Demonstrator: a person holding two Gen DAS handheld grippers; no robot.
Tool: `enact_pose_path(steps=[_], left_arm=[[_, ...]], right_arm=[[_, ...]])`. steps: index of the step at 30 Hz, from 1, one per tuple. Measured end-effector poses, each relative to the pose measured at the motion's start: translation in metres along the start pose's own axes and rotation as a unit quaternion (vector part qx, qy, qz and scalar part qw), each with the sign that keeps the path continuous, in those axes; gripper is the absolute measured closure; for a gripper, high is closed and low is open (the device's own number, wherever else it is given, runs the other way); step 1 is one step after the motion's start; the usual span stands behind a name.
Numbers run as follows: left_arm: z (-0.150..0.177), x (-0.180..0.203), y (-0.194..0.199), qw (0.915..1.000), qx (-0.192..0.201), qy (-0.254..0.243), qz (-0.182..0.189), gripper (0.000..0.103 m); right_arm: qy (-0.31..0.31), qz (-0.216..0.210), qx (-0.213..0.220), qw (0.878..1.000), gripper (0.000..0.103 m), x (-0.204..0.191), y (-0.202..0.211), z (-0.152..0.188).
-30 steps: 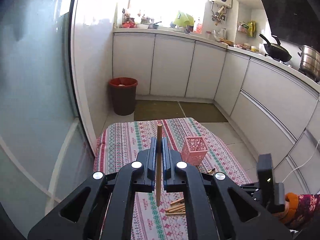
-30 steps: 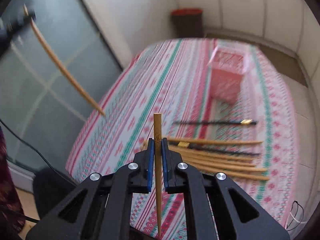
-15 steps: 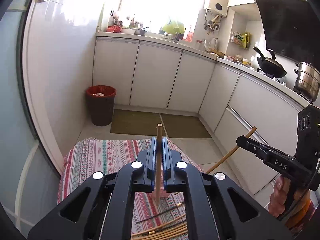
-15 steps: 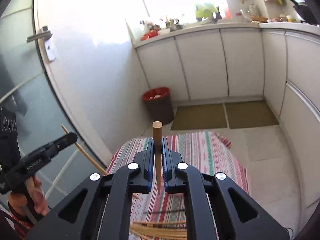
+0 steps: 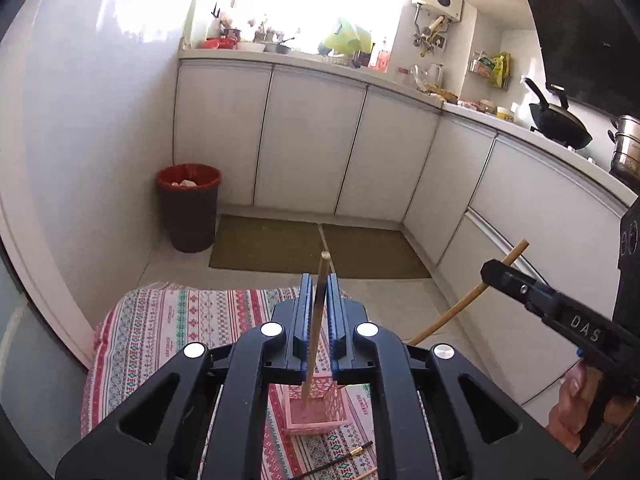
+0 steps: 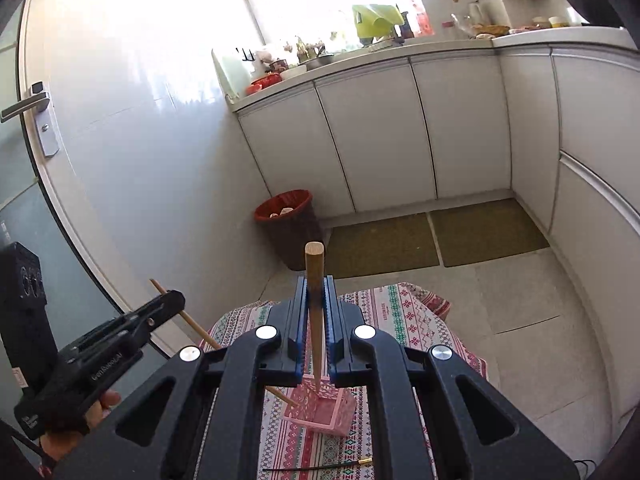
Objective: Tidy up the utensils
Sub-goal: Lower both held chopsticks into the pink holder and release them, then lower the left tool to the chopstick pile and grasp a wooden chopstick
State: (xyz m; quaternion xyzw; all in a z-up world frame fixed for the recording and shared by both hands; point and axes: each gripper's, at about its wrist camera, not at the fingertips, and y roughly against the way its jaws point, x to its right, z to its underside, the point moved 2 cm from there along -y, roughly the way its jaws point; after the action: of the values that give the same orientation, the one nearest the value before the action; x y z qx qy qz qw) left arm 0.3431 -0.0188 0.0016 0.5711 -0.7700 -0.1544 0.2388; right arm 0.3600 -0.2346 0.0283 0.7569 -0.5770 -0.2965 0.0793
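Note:
My left gripper is shut on a wooden chopstick held upright, its lower tip over the pink basket. My right gripper is shut on another wooden chopstick, its lower tip at the mouth of the pink basket. In the left wrist view the right gripper shows at the right with its chopstick. In the right wrist view the left gripper shows at the left with its chopstick slanting toward the basket.
The basket stands on a table with a patterned cloth. A black chopstick with a gold end lies on the cloth in front of the basket. A red-lined bin, floor mats and white cabinets lie beyond.
Both grippers have tilted down and come in over the pink basket, which is now under both chopstick tips. Both chopsticks stay gripped.

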Motion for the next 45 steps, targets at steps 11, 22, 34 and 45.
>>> enact_pose_path(steps=[11,22,34,45], left_arm=[[0.012,-0.033,0.028,0.9986,0.030,0.038,-0.020,0.056],[0.023,-0.033,0.034,0.9991,0.016,0.028,-0.028,0.053],[0.073,-0.008,0.025,0.9958,-0.074,-0.039,-0.036,0.012],[0.237,0.058,-0.006,0.8948,-0.318,-0.306,0.069,0.008]], right_arm=[[0.015,0.017,-0.019,1.000,0.095,-0.002,-0.033,0.020],[0.018,0.039,-0.026,0.999,0.060,-0.009,-0.040,0.035],[0.003,0.103,-0.002,0.995,0.007,0.008,0.029,0.082],[-0.069,0.213,-0.061,0.973,0.007,0.099,0.092,0.184]])
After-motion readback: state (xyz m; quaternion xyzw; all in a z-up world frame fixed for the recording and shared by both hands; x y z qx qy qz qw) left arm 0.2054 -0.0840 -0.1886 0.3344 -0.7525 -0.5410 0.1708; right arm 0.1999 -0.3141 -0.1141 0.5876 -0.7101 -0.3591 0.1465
